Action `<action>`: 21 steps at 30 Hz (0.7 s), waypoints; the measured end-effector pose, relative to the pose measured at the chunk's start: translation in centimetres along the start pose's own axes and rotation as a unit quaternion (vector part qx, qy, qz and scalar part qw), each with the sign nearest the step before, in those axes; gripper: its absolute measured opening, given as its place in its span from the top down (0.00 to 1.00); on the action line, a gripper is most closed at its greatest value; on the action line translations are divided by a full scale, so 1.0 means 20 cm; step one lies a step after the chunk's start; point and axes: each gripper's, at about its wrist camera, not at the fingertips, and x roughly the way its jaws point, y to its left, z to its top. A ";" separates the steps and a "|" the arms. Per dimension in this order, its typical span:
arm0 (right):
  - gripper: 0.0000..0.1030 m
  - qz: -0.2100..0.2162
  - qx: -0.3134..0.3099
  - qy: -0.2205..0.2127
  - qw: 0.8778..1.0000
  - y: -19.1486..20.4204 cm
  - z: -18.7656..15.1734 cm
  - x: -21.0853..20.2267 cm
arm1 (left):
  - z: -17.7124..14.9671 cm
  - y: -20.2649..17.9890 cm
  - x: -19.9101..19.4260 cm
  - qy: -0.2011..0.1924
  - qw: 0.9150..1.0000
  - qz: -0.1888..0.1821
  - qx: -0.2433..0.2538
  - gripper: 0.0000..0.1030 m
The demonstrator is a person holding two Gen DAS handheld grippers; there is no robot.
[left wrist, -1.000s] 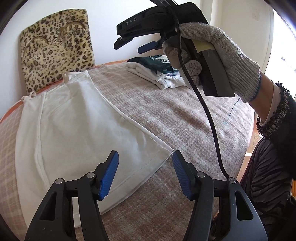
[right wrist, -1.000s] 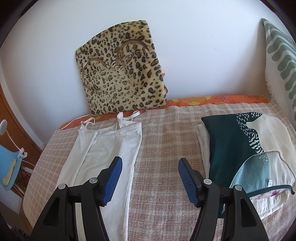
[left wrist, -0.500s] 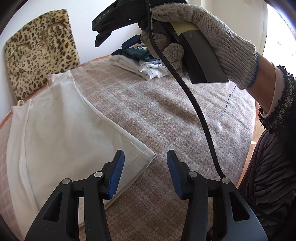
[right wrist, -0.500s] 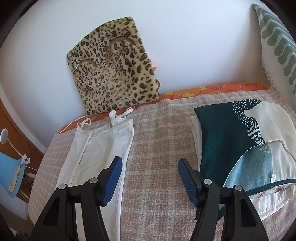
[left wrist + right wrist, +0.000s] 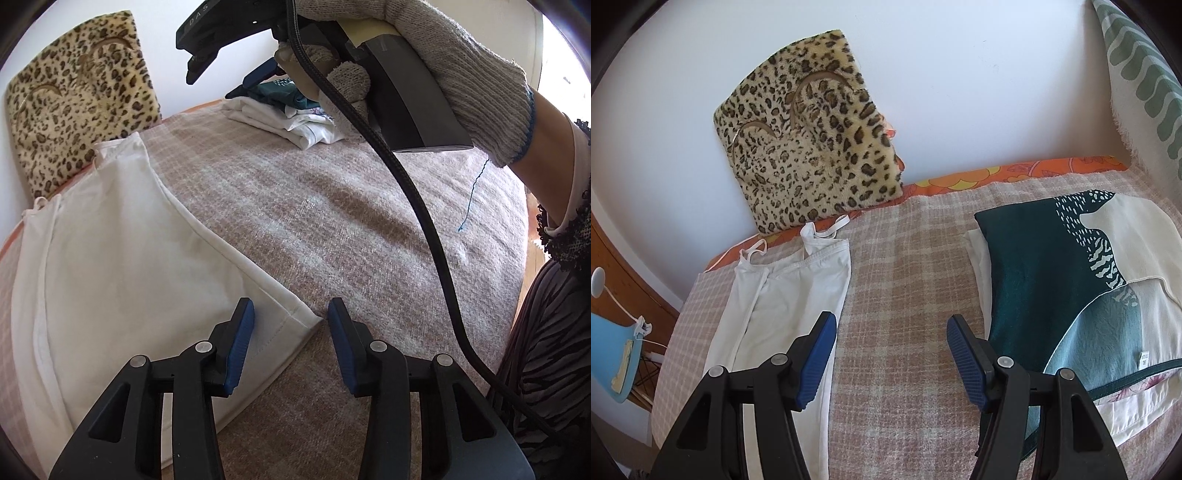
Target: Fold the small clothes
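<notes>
Camisole (image 5: 122, 258) corner between closing left tool (image 5: 291, 332) pads

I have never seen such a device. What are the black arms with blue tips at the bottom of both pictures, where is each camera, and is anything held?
No robot is here. A person holds a hand tool in each hand, each with two fingers and blue pads, and a camera on each tool looks forward along those fingers.

In the left tool's picture, the left gripper is closing around the corner of a white garment spread on the checked blanket; the pads do not press on it yet. Above, a gloved hand holds the right tool.

In the right tool's picture, the right gripper is open and holds nothing. Also there: a pile of folded clothes and a leopard-print bag against the wall.
</notes>
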 end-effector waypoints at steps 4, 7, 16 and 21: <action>0.36 0.001 0.000 0.006 1.000 0.01 0.01 0.02 | 0.01 0.04 0.00 -0.006 1.000 -0.008 -0.007 0.87; 0.36 0.000 -0.004 0.013 1.000 0.02 0.02 0.05 | 0.01 0.07 0.01 -0.008 1.000 -0.019 -0.021 0.92; 0.43 0.019 -0.009 0.057 0.998 0.04 0.08 0.25 | 0.03 0.15 -0.13 -0.050 0.996 -0.035 -0.065 0.94; 0.44 0.044 -0.023 0.075 0.996 0.08 0.18 0.43 | 0.03 0.22 -0.18 -0.063 0.994 -0.037 -0.086 0.94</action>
